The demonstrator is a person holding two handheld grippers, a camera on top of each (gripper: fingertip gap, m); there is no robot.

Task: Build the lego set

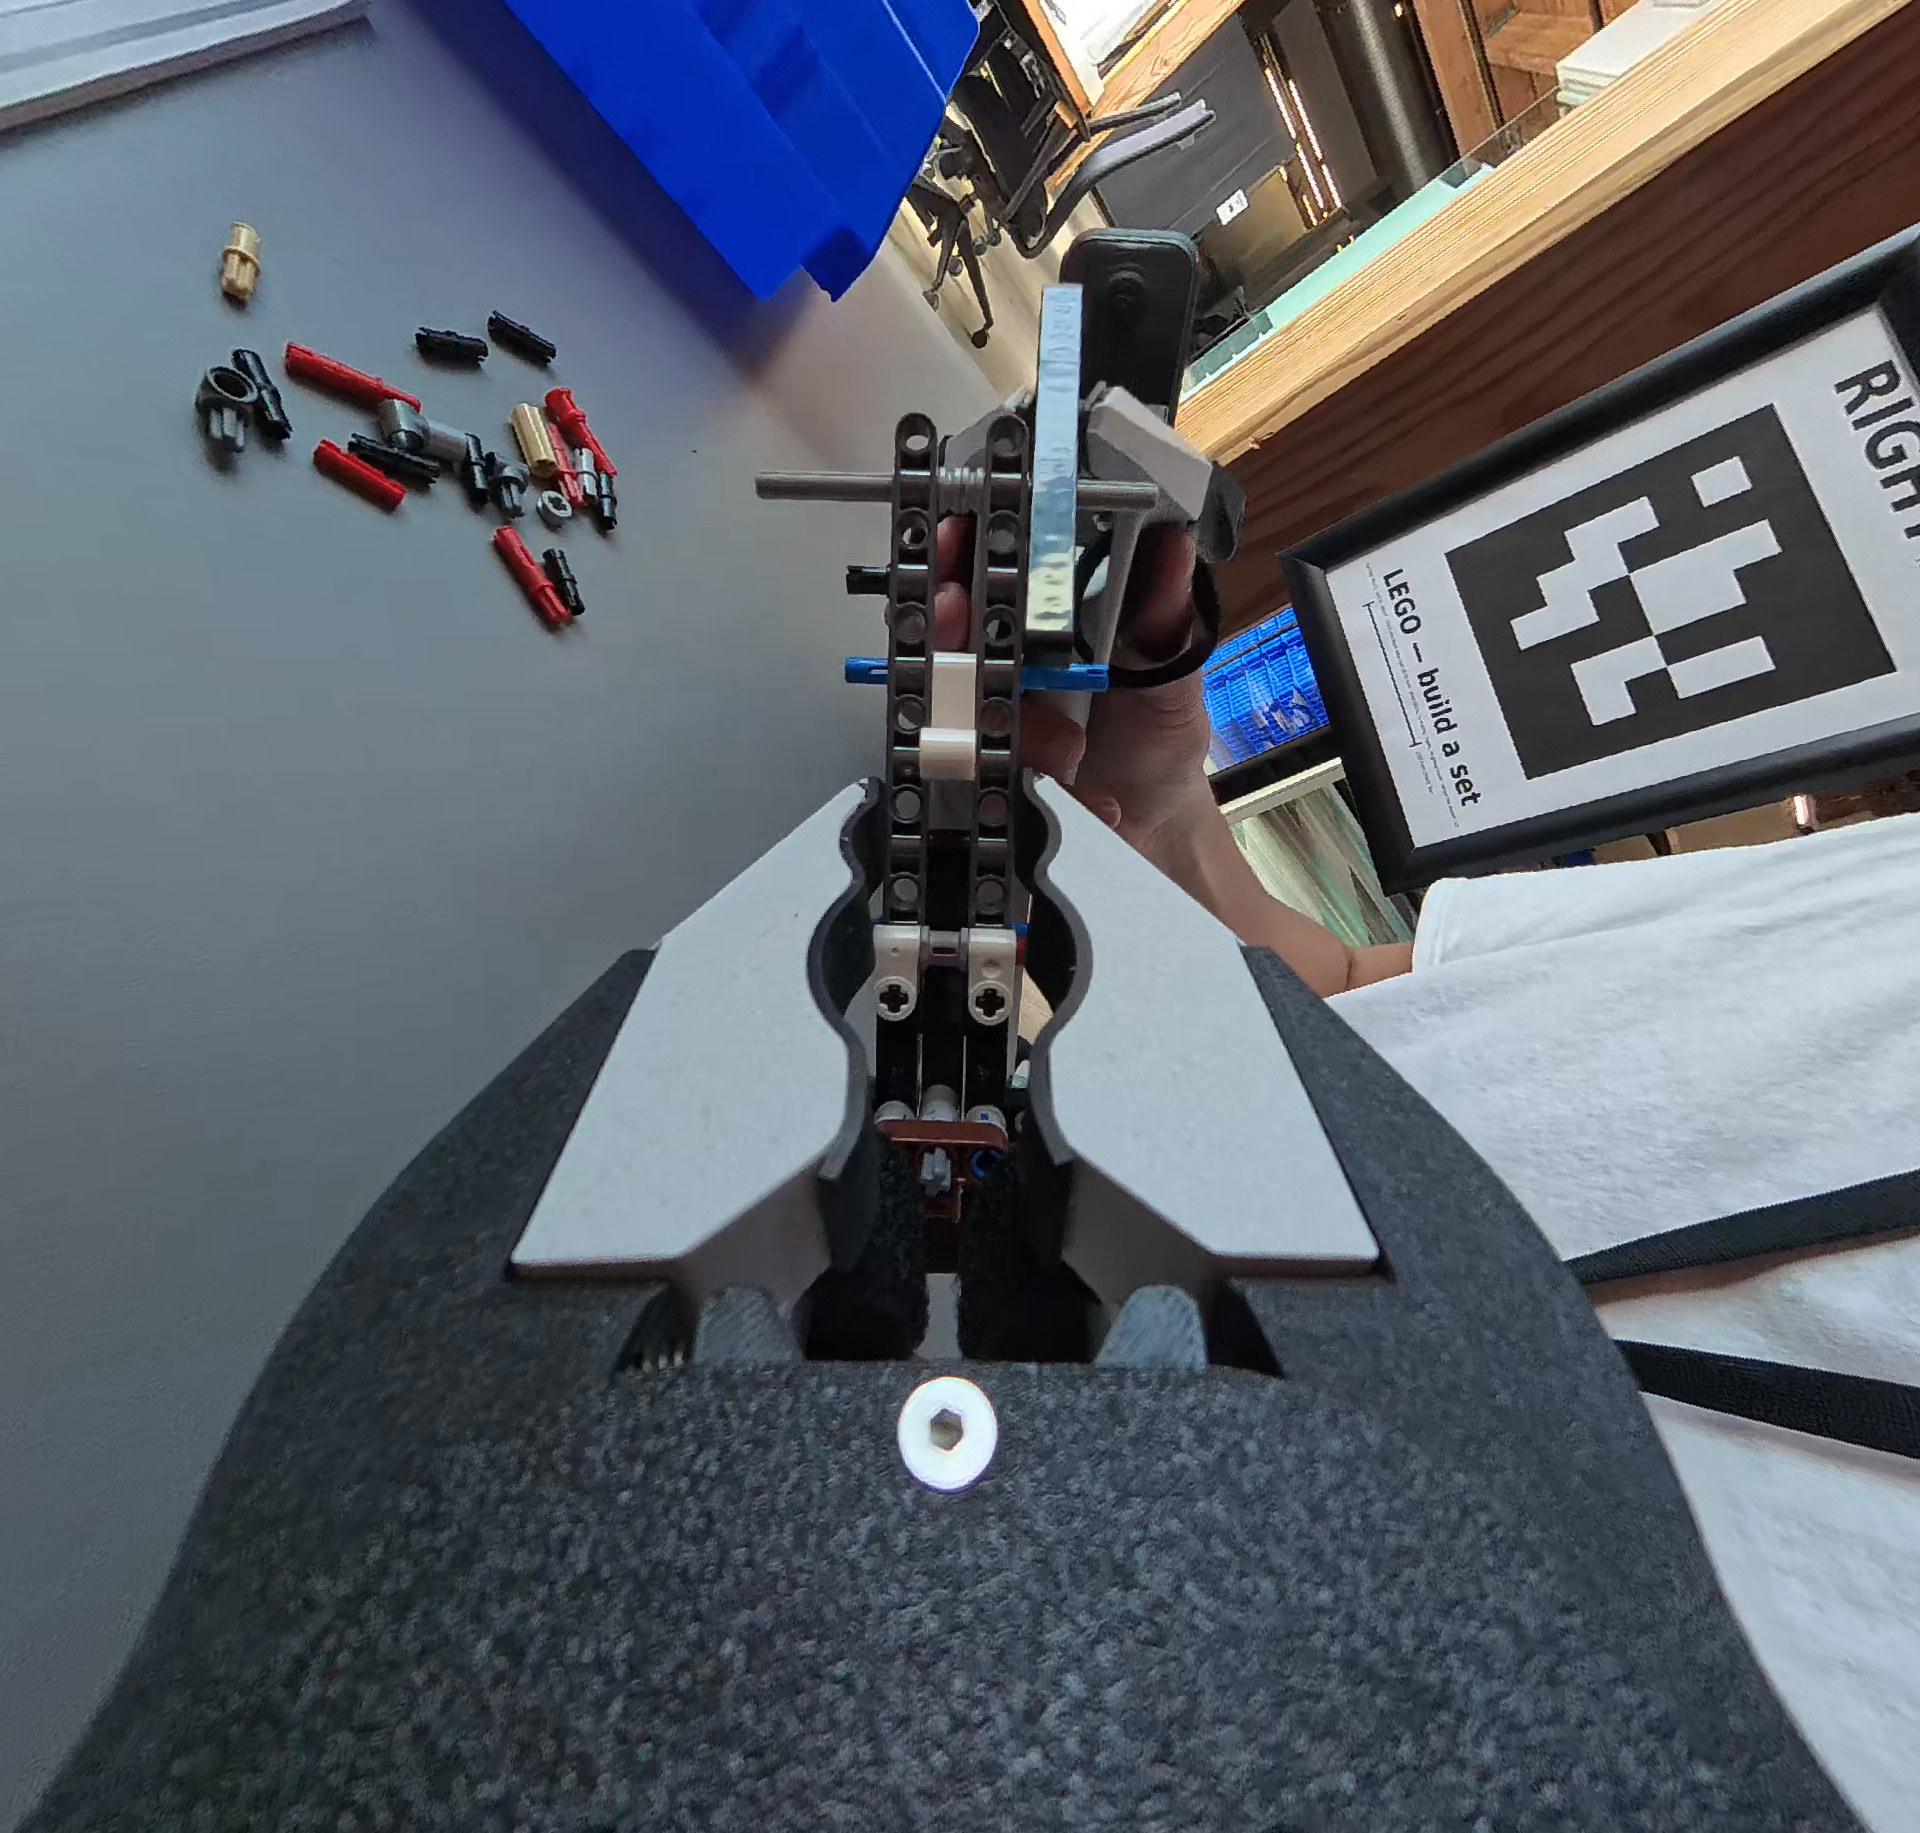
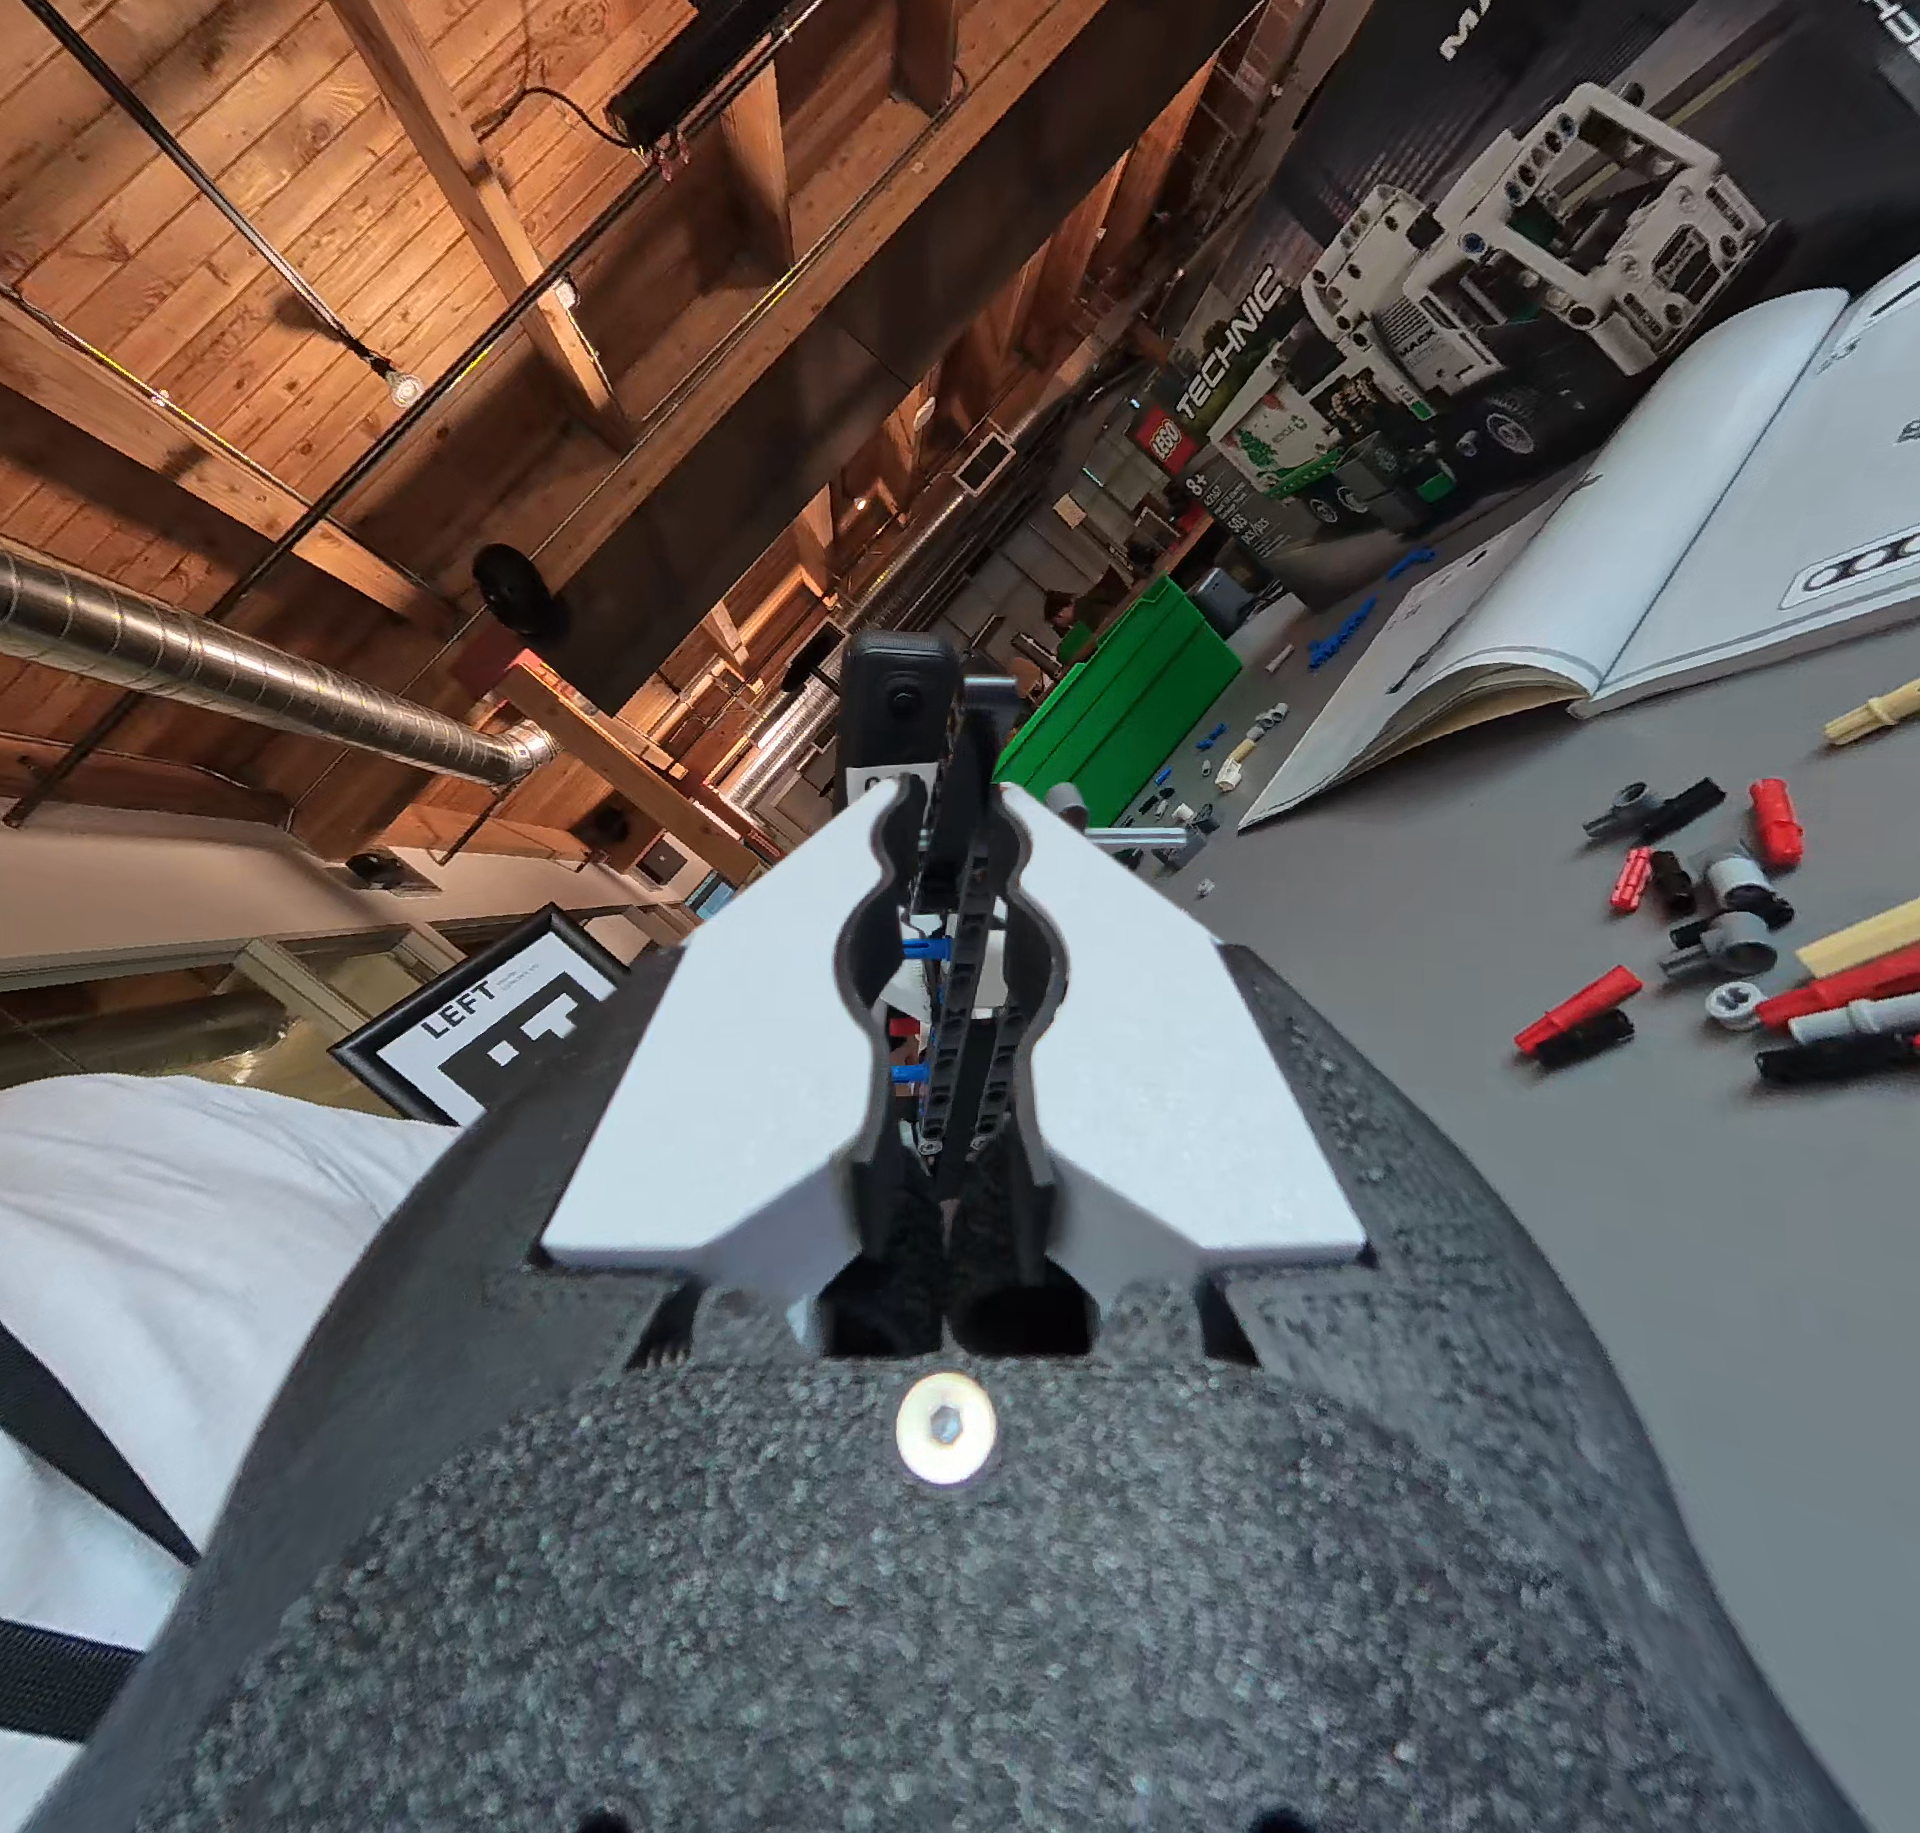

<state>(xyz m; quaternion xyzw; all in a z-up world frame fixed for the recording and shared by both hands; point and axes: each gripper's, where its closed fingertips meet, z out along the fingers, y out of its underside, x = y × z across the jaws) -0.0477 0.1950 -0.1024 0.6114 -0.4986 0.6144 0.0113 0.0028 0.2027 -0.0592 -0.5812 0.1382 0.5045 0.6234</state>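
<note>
**Both grippers clamped on one beam assembly, held off the bench**

The dark grey beam assembly (image 1: 951,703), two parallel studless beams joined by white connectors, a blue pin and a grey axle, hangs in the air above the bench (image 1: 312,848). The left gripper (image 1: 951,827) has its fingers (image 1: 727,1004) pressed on the assembly's near end, probably to steady it. At 12 o'clock the right gripper (image 2: 951,827) grips the far end, its fingers (image 2: 1143,1004) closed on the beams edge-on. Loose red, black and tan pins (image 1: 457,443) lie at 10 o'clock, with a blue bin (image 1: 748,90) at 11, an open instruction booklet (image 2: 1621,557) and a green bin (image 2: 1122,703) farther off.
</note>
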